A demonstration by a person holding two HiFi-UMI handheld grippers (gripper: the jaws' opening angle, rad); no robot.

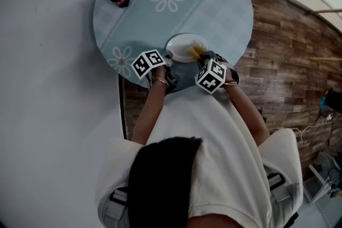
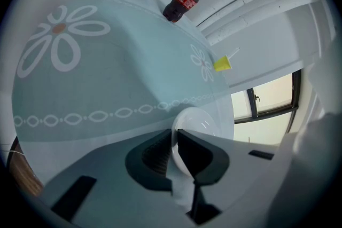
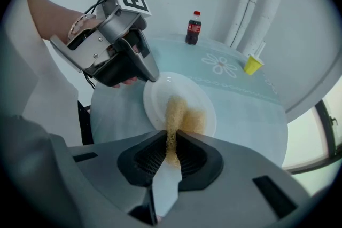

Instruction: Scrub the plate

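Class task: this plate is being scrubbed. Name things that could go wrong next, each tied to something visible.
The left gripper grips the plate only by its rim; scrubbing pressure might twist it loose.
The right gripper holds the yellow scrubber by a thin fold, which could pull out.
The plate lies near the table edge, so a slip might send it off.

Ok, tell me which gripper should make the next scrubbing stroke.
Right. The right gripper is shut on the scrubber, which lies on the plate. The left gripper is clamped on the plate's rim, likely steadying it, and carries no scrubber.
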